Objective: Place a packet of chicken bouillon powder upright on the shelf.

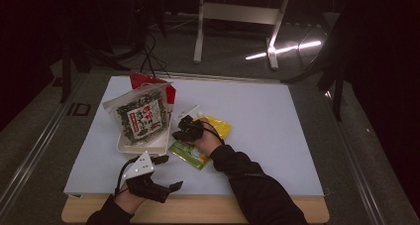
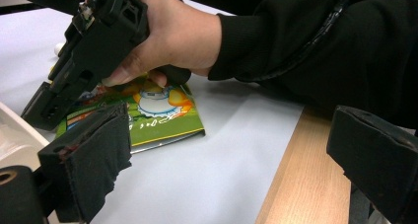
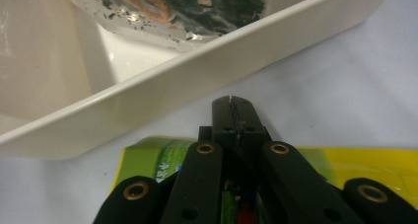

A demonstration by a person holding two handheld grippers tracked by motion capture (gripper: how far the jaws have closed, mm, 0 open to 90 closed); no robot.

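While the right gripper (image 1: 185, 127) sits low over the green snack packet (image 1: 189, 154), its jaws are pressed fully together with nothing between them; in the right gripper view you can see the two tips meeting in one thin seam, just off the packet's edge and pointing at the white tray's (image 1: 143, 147) side wall. Whether the jaws actually touch the packet I can't tell.

That packet lies flat on the white table sheet (image 1: 277, 131), just beside the tray's near corner and under the person's right hand (image 1: 205, 141). Its long axis runs on a diagonal in the high view, from up-left near the tray down-right toward the person's sleeve. In the left gripper view the printed cartoon face (image 2: 153, 98) is up, and one short end points toward the wooden table edge (image 2: 296, 174).

Leaning upright in the tray is a clear seaweed snack bag (image 1: 140, 115), tilted back against a red pack (image 1: 167, 90) behind it. A yellow packet (image 1: 220, 127) lies on the sheet just past the right hand, close to the green one.

Down at the near edge, the left gripper (image 1: 168, 173) hovers near the sheet's front border, well apart from the packet. Its jaws stand wide apart and empty, pointing across toward the right hand.
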